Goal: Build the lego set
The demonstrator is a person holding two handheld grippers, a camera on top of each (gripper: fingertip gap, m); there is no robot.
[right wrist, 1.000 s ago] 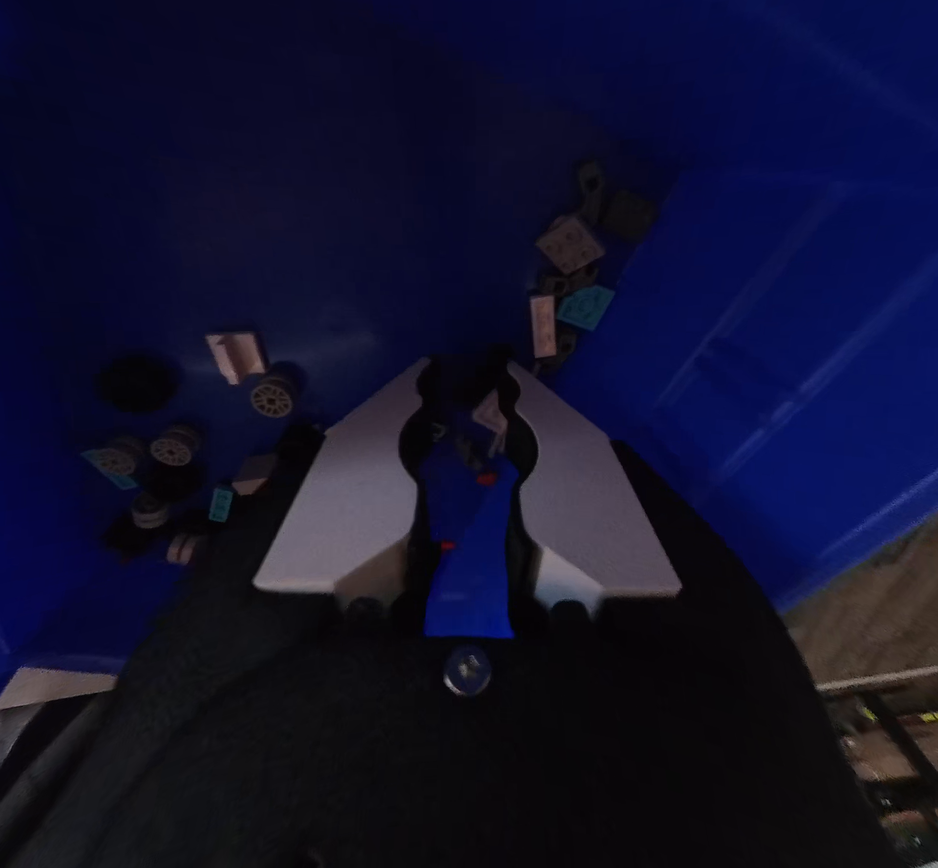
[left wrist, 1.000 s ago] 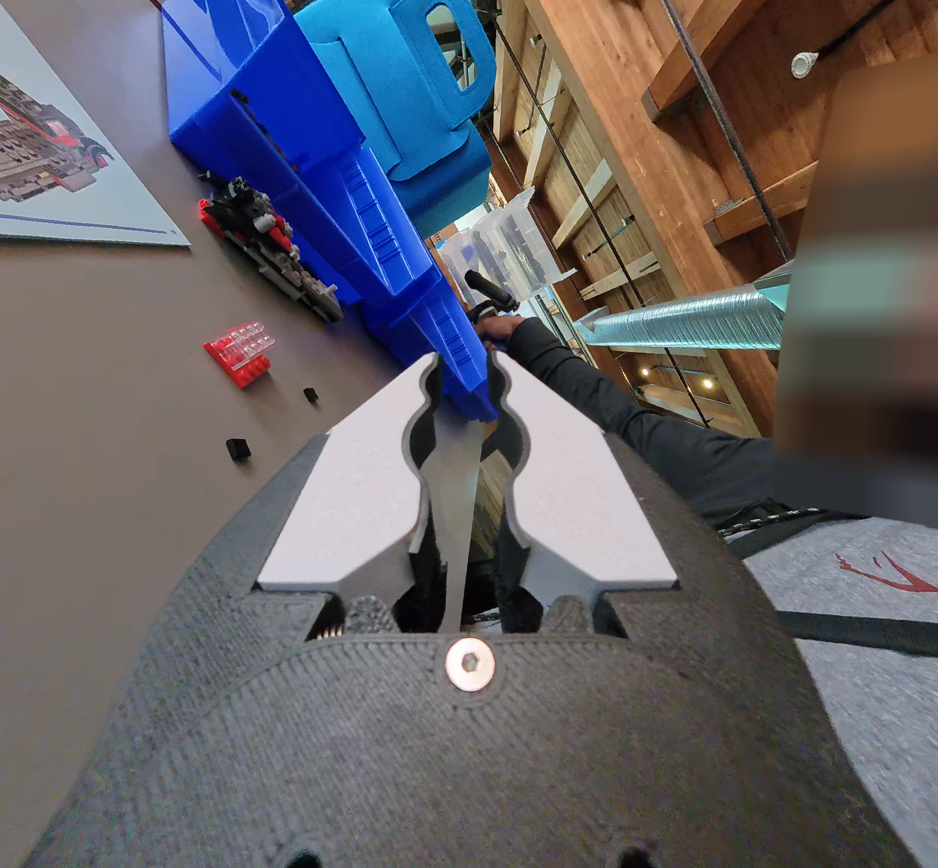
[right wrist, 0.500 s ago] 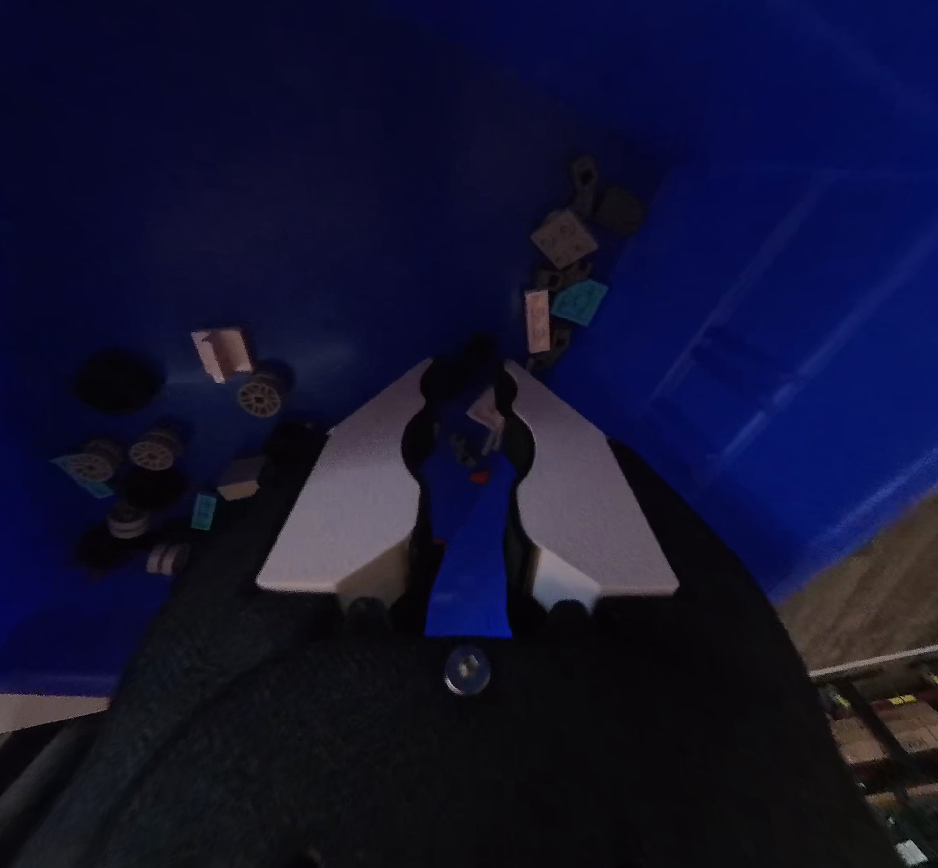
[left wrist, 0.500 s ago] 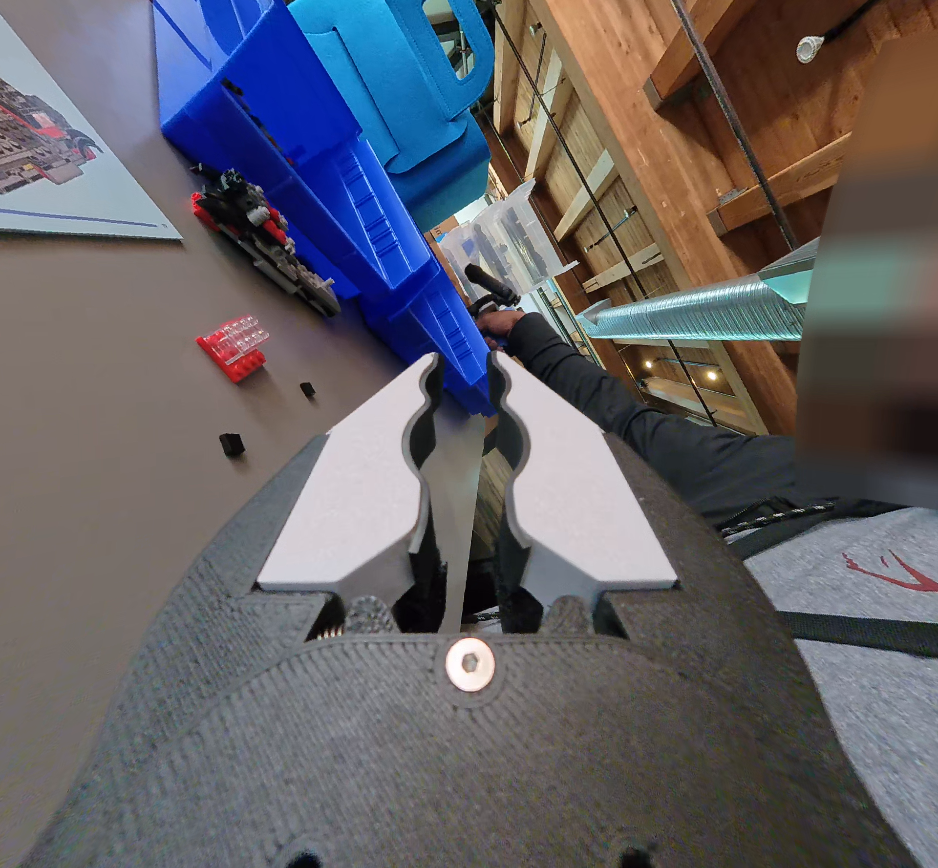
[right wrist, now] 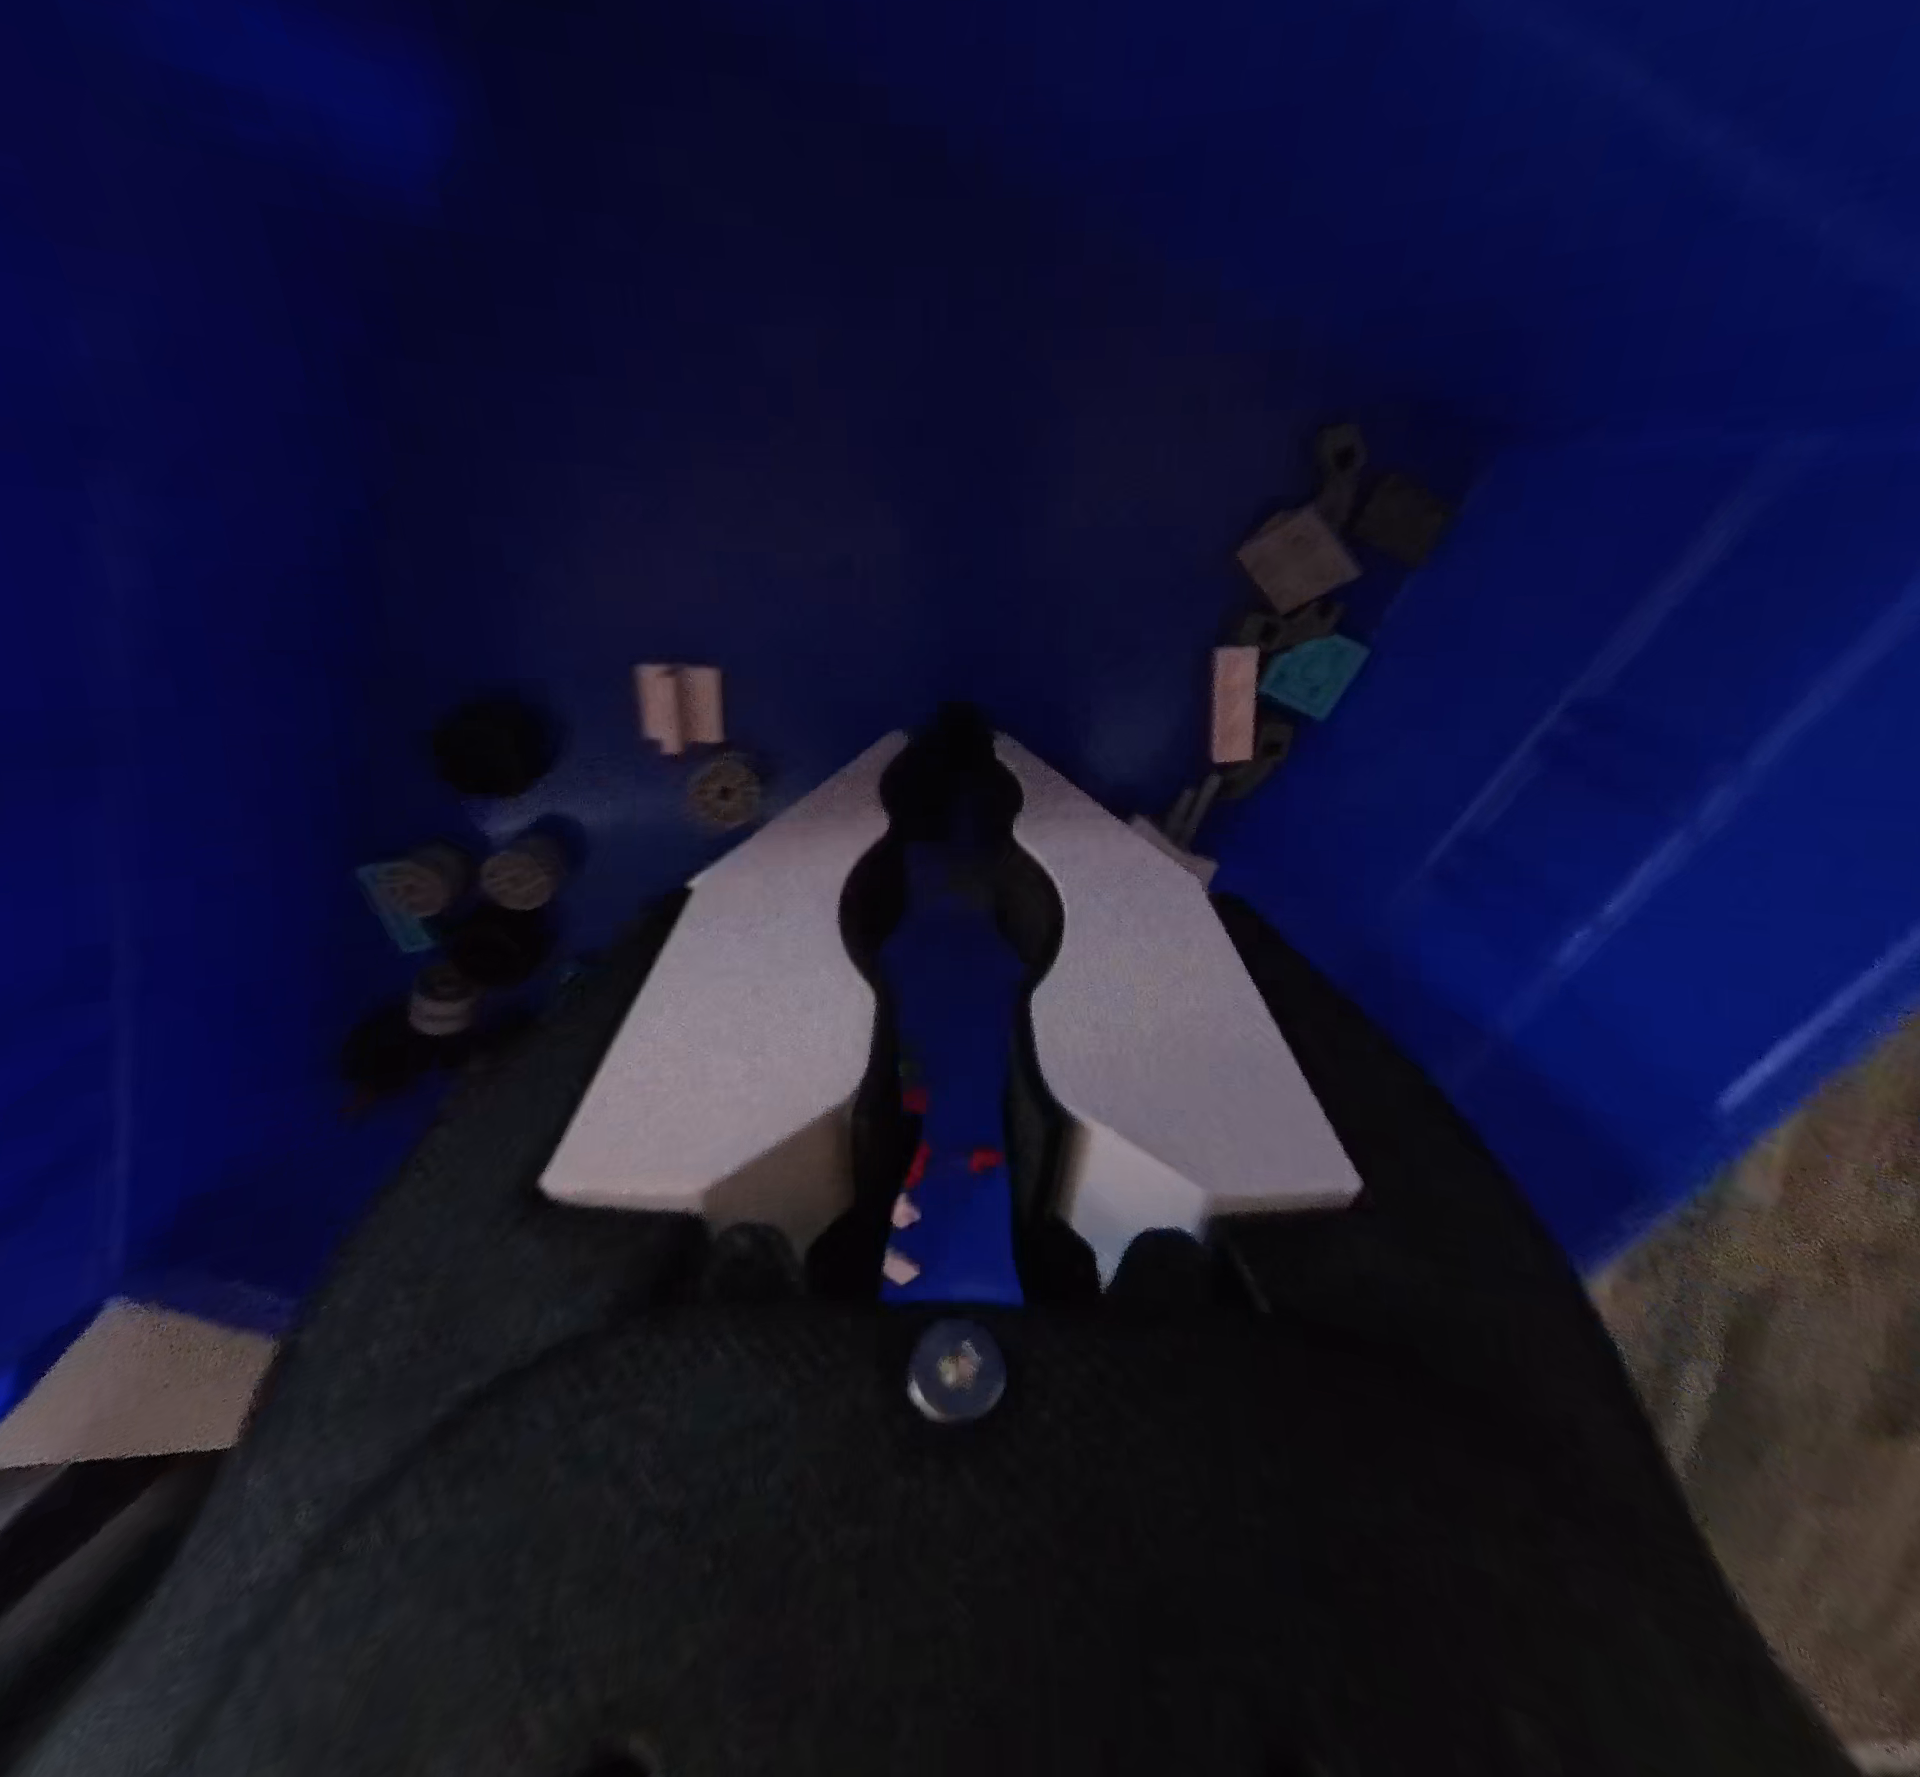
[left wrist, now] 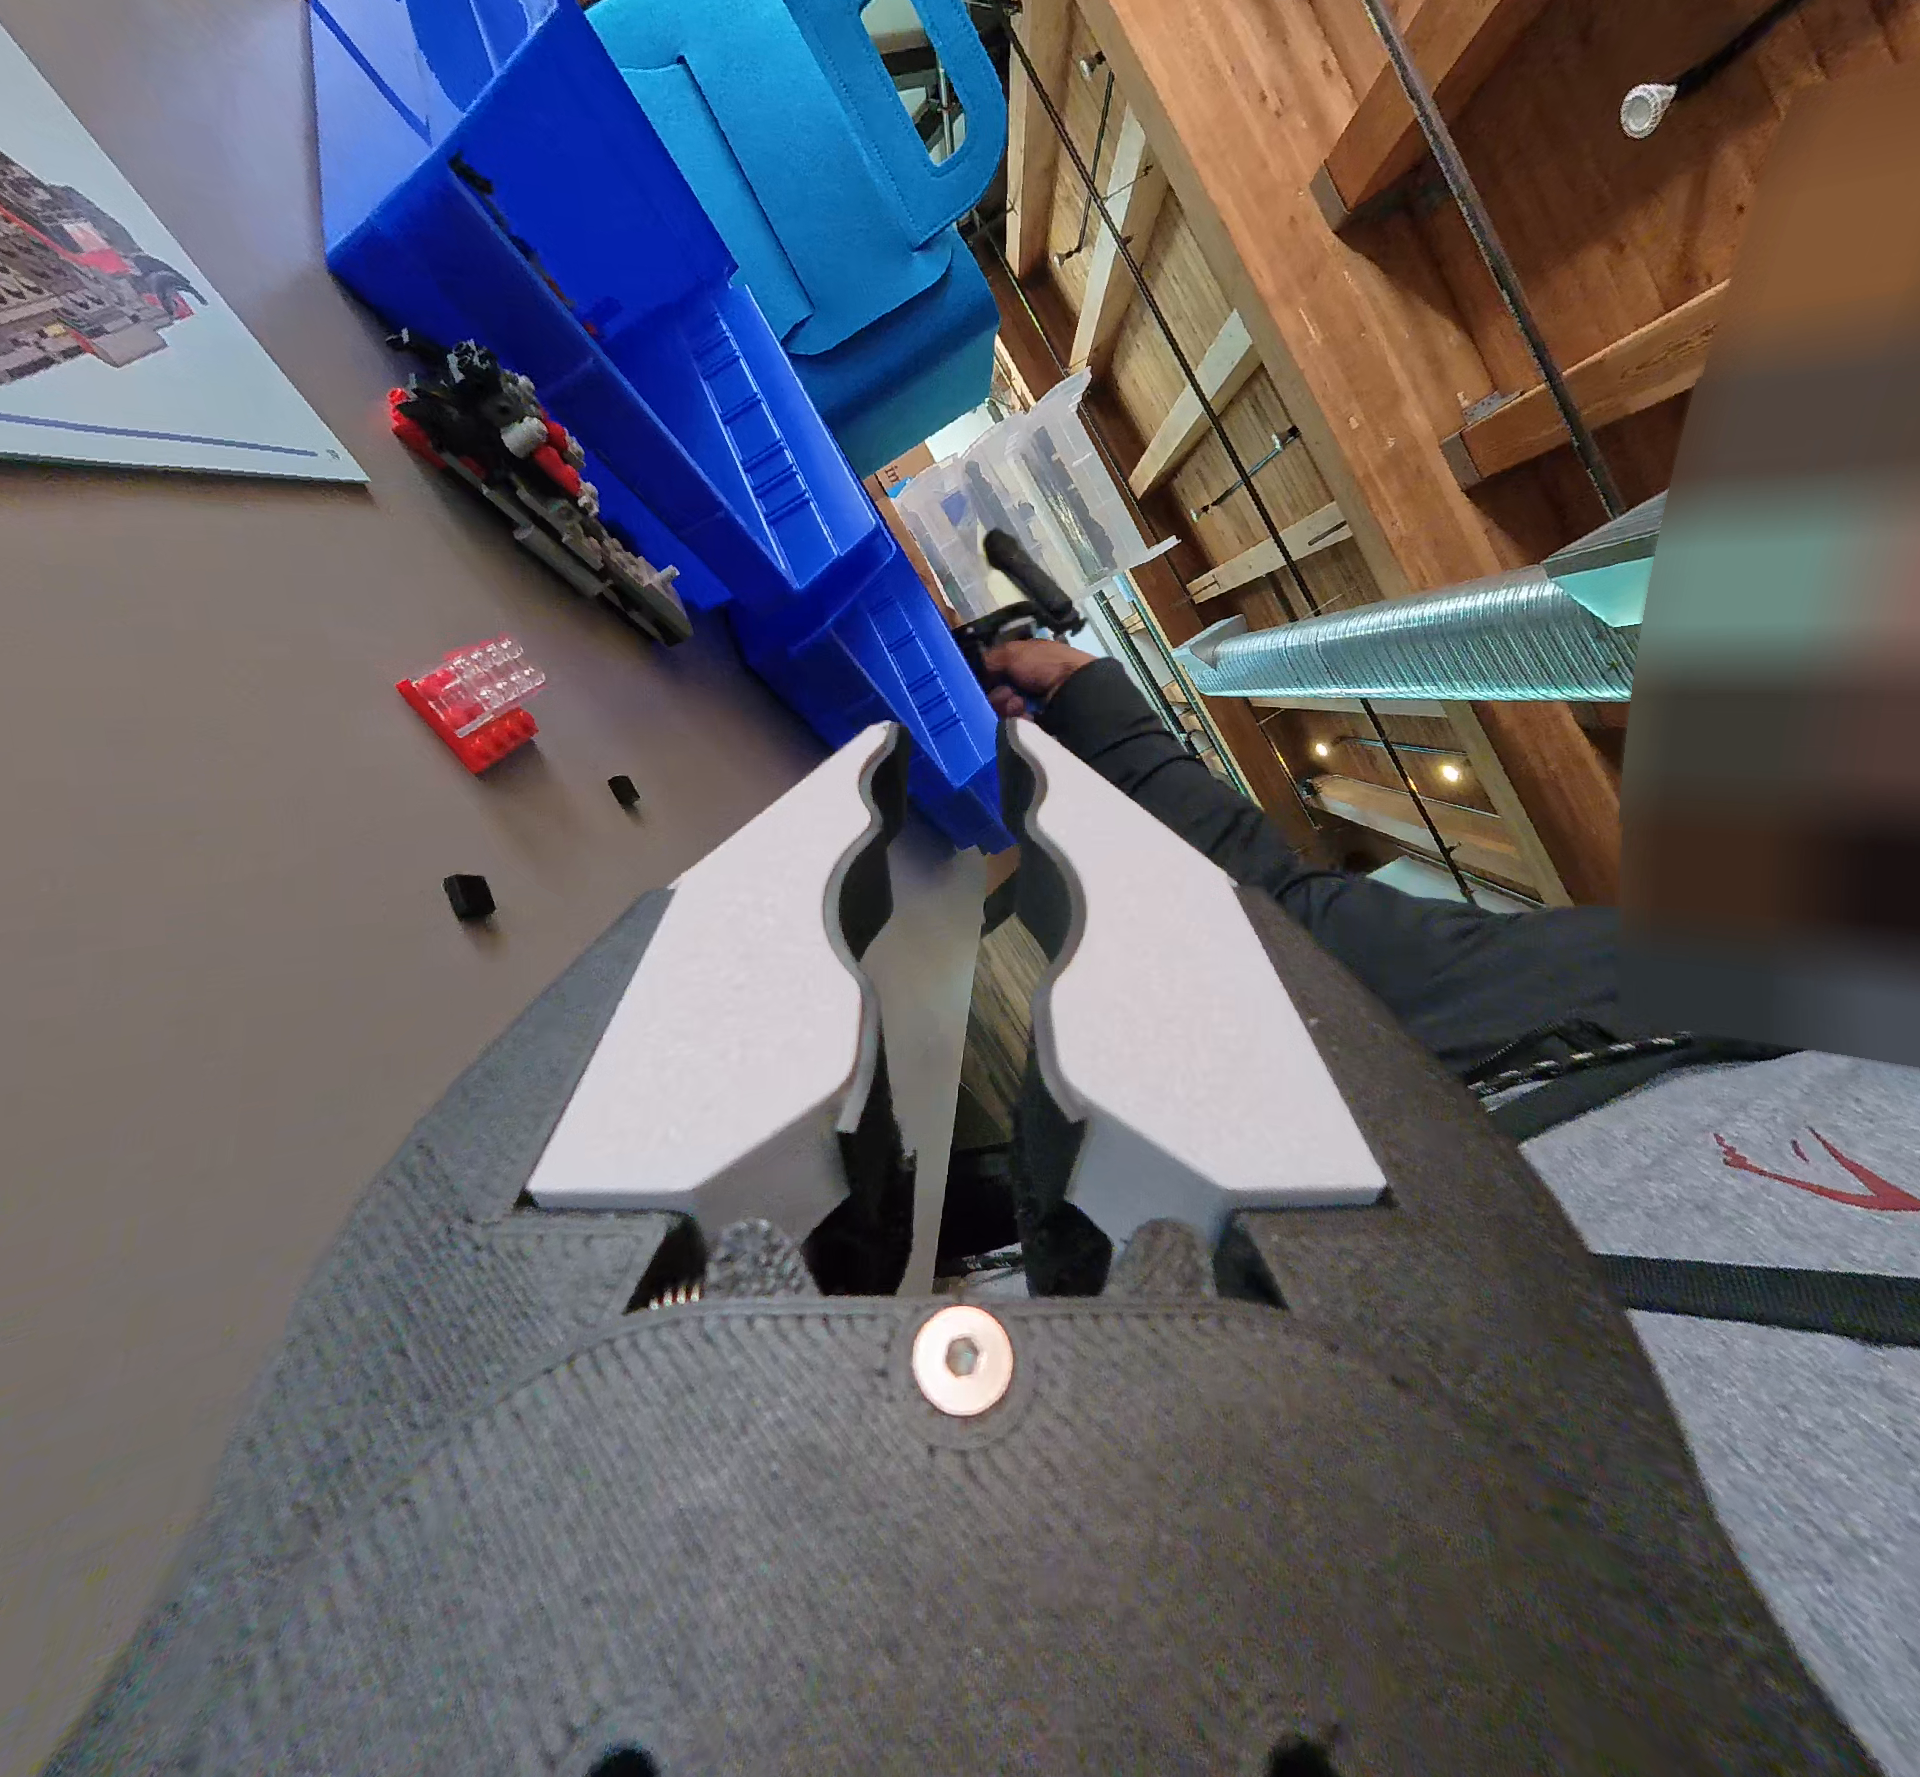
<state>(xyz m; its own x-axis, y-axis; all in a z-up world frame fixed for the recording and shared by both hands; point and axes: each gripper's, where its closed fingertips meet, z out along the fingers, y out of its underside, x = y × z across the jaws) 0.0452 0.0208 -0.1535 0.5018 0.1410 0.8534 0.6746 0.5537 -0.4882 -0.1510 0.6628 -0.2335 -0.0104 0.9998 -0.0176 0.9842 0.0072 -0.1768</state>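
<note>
Here, on the brown table (left wrist: 187, 896): one partly built lego model (left wrist: 530, 491), black, red and grey, lying against the foot of a row of blue bins (left wrist: 582, 200). Near it, toward the person, a red plate with clear studded pieces on top (left wrist: 473, 701), and two small black pieces (left wrist: 468, 896) loose, apart from each other. At the far left, an instruction sheet (left wrist: 125, 377) lying flat. Behind the bins, a light-blue felt bag (left wrist: 831, 148) with a cut-out handle. Left tool (left wrist: 948, 761): held low over the table's near edge, fingers apart by a narrow gap, nothing between them. Right tool (right wrist: 951, 740): lowered inside a blue bin (right wrist: 935, 273), fingers drawn nearly together at the tips; whether they pinch a piece cannot be told in the dim, blurred view. Bin contents: small tan wheels (right wrist: 727, 789) and dark round parts at the left, tan, grey and teal tiles (right wrist: 1299, 553) in the right corner.
</note>
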